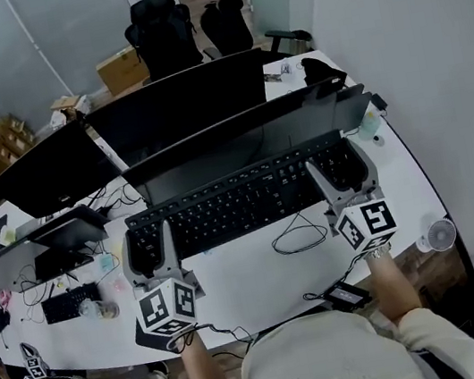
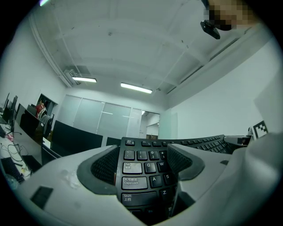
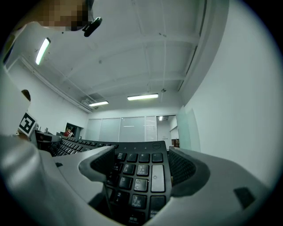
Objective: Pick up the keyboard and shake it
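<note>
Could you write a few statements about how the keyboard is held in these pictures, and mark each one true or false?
1. The left gripper is shut on the end of the keyboard that has the Tab and Caps Lock keys. True.
2. The right gripper is open and empty. False: it is shut on the number-pad end.
3. Only one keyboard shows in the head view. False: a smaller keyboard lies on the desk at the left.
4. Dark monitors stand beyond the keyboard. True.

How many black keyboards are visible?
2: the long black keyboard gripped at its ends by the left gripper and right gripper, and a smaller black keyboard on the white desk far left. Black monitors may hide others.
</note>
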Demonstrator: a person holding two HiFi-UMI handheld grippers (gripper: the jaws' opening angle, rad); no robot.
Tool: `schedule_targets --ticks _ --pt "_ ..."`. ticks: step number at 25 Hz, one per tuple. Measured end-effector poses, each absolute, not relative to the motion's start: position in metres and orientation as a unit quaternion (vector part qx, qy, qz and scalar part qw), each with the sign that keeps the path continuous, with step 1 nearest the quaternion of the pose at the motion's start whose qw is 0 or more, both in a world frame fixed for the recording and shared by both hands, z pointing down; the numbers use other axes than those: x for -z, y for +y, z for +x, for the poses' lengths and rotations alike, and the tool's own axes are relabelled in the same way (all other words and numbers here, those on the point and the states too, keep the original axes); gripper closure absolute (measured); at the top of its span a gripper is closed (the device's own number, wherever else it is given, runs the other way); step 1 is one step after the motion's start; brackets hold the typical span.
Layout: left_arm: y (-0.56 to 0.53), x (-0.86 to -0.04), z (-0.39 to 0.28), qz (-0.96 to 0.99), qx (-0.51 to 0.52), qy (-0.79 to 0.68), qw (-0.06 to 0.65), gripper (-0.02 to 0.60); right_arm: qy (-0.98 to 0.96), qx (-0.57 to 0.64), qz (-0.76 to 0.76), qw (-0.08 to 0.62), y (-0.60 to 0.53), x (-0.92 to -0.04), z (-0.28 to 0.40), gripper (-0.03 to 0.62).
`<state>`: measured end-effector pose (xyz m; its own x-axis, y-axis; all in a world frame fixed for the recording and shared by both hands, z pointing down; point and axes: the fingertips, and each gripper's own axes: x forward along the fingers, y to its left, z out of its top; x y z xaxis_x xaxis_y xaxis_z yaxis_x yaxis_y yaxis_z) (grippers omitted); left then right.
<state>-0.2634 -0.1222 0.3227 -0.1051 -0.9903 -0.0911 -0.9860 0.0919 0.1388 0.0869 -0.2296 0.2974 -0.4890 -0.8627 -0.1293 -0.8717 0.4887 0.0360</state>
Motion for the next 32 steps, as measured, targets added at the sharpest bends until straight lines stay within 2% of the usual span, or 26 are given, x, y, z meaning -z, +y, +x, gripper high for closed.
schedule_targets --ticks 14,32 --pt "-0.133 -0.383 -0.268 0.673 0.047 -0.734 0.079 0.253 0.858 -0.004 -0.513 -0.01 -0.237 -0.354 0.084 0.224" --pt "-0.131 -0.504 -0.261 0.669 -0.017 -0.72 0.184 0.252 0.847 0.08 -0.516 -0.093 -0.235 -0.477 0.093 0.224"
